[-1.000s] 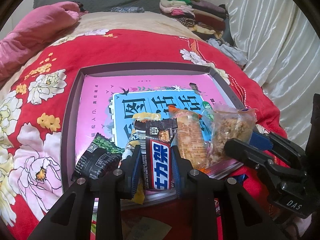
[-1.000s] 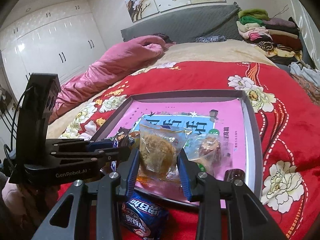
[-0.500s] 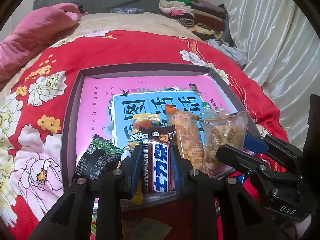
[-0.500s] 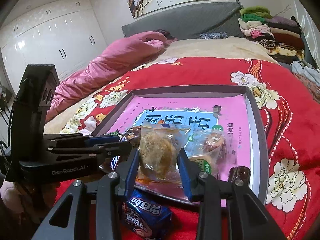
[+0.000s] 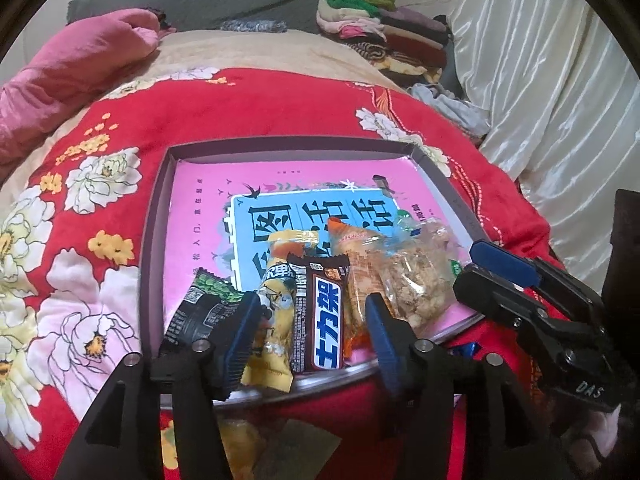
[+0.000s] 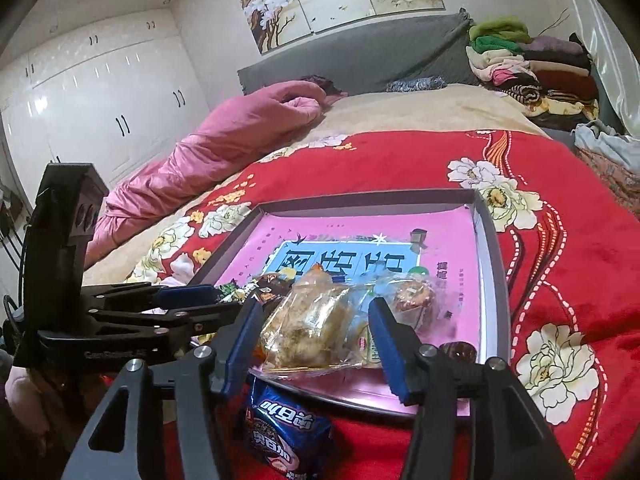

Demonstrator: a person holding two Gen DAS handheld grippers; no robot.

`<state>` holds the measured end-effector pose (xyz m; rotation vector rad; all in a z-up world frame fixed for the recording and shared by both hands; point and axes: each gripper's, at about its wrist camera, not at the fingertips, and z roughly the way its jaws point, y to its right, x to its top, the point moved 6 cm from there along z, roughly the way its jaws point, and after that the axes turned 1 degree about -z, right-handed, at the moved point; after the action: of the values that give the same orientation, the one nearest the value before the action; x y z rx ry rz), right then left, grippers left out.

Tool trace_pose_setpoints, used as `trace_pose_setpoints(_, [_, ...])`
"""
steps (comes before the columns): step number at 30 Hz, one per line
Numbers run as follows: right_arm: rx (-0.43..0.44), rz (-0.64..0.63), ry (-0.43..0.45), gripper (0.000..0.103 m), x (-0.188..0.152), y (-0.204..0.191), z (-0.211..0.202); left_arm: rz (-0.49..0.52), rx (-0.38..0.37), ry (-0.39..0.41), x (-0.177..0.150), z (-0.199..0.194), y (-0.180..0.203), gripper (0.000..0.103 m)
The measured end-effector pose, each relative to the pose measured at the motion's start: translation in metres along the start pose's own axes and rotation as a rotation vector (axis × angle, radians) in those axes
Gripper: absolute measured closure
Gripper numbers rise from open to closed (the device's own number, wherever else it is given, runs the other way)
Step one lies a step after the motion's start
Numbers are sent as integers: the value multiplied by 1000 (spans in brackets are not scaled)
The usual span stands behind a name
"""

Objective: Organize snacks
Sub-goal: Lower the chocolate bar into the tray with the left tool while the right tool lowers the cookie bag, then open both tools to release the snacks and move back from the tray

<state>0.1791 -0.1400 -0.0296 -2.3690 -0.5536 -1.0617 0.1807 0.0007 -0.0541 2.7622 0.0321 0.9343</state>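
A shallow box with a pink printed floor (image 5: 192, 184) lies on the red flowered bedspread. At its near edge several snacks lie side by side: a black-green packet (image 5: 200, 312), a yellow packet (image 5: 276, 300), a brown chocolate bar (image 5: 320, 316), an orange cracker packet (image 5: 356, 264) and a clear bag of crumbly cake (image 5: 416, 284). My left gripper (image 5: 312, 328) is open, its fingers on either side of the chocolate bar and yellow packet. My right gripper (image 6: 316, 328) is open around the clear cake bag (image 6: 308, 324).
A blue biscuit packet (image 6: 284, 436) lies on the bedspread just in front of the box. Another clear-wrapped cake (image 6: 412, 300) lies in the box to the right. A pink quilt (image 6: 224, 144) and folded clothes (image 6: 520, 68) lie further back. White curtains (image 5: 560, 80) hang at right.
Both grippers have opened, letting go of the chocolate bar and the clear cake bag, which now lie in the box. Both have drawn back slightly.
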Motion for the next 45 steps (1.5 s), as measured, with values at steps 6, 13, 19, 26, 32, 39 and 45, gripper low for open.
trace_pose_setpoints(6, [6, 9, 17, 42, 2, 0, -8, -6, -13, 15, -1, -16, -4, 33])
trace_pose_setpoints(13, [11, 7, 24, 39, 0, -3, -14, -17, -10, 20, -9, -35, -18, 28])
trace_pose_setpoints(19, [16, 6, 17, 35, -7, -7, -20, -8, 9, 16, -20, -48, -26, 27])
trace_pose_setpoints(26, [9, -2, 7, 34, -15, -14, -25, -7, 45, -6, -38, -53, -38, 27])
trace_pose_setpoints(32, [7, 2, -5, 33, -22, -18, -30, 3, 64, -17, -47, -57, -43, 27])
trace_pose_setpoints(39, [-7, 19, -41, 32, -33, -19, -29, 21, 83, -41, -58, -54, -45, 27])
trace_pose_setpoints(45, [-28, 45, -83, 30, -46, -20, -26, -2, 81, -59, -67, -48, -50, 27])
